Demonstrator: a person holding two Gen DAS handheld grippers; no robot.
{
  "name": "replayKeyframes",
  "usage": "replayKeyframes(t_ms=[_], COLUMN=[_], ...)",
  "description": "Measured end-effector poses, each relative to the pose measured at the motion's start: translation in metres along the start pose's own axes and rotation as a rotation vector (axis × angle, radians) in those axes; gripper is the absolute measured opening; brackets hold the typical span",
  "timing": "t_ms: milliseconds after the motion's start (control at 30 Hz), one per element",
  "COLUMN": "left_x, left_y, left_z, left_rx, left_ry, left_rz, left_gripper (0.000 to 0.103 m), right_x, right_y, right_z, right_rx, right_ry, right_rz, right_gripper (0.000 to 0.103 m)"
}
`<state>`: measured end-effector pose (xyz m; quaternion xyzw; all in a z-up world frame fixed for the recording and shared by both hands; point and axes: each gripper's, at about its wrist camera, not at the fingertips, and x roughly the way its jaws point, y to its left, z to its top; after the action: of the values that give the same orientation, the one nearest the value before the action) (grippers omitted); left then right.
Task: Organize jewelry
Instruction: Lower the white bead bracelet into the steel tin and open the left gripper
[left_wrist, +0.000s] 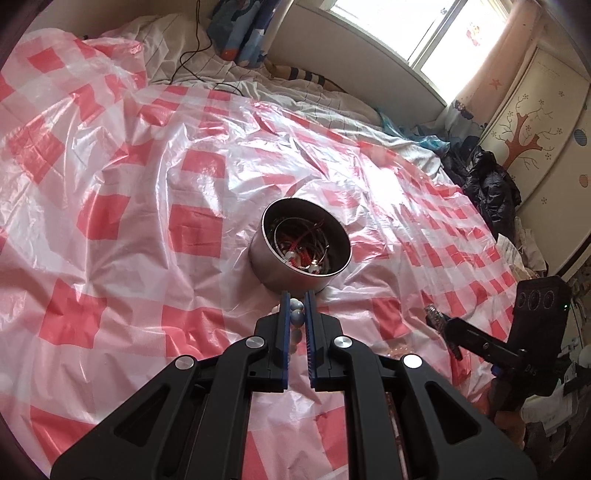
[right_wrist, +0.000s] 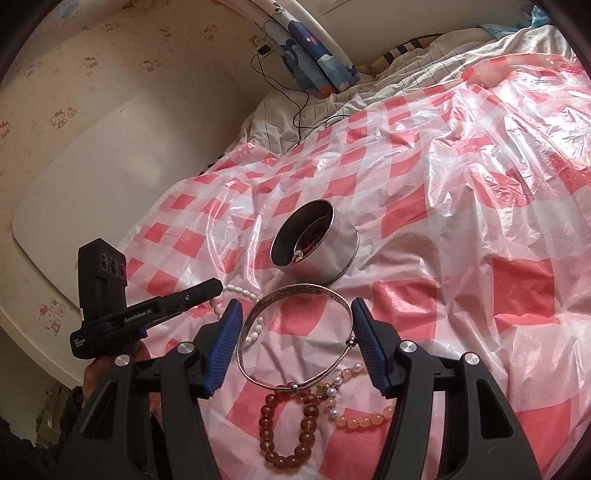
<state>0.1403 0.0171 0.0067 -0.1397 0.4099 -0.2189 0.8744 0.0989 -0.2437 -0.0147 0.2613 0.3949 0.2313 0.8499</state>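
Note:
A round metal tin holding jewelry stands on the red-checked plastic sheet; it also shows in the right wrist view. My left gripper is shut on a white pearl strand just in front of the tin; the strand trails on the sheet. My right gripper is shut on a silver bangle, its blue pads against the bangle's sides. Below it lie an amber bead bracelet and a pearl-and-peach bead bracelet.
The plastic sheet covers a bed. A black cable runs over the bedding at the back. Dark clothes are piled by a wardrobe at the right. The headboard is at the left.

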Motion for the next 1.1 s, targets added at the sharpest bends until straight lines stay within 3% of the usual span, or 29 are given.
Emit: replayKeyframes(t_ms=[433, 900, 1000, 1100], left_x=[0.000, 0.042, 0.061, 0.086], left_y=[-0.052, -0.059, -0.057, -0.050], left_z=[0.050, 0.071, 0.071, 0.063], left_rx=[0.083, 0.076, 0.096, 0.128], left_ry=[-0.063, -0.027, 0.007, 0.079], left_rz=[-0.086, -0.065, -0.008, 0.159], left_gripper=[0.007, 0.007, 0.007, 0.008], right_x=[0.003, 0.001, 0.003, 0.003], right_y=[-0.004, -0.010, -0.011, -0.012], right_z=[0.029, 0.033, 0.032, 0.032], right_rx=[0.024, 0.043, 0.046, 0.048], right_ry=[-0.062, -0.078, -0.071, -0.069], right_rz=[0.037, 0.041, 0.040, 0.036], right_gripper=[0.059, 0.059, 0.059, 0.060])
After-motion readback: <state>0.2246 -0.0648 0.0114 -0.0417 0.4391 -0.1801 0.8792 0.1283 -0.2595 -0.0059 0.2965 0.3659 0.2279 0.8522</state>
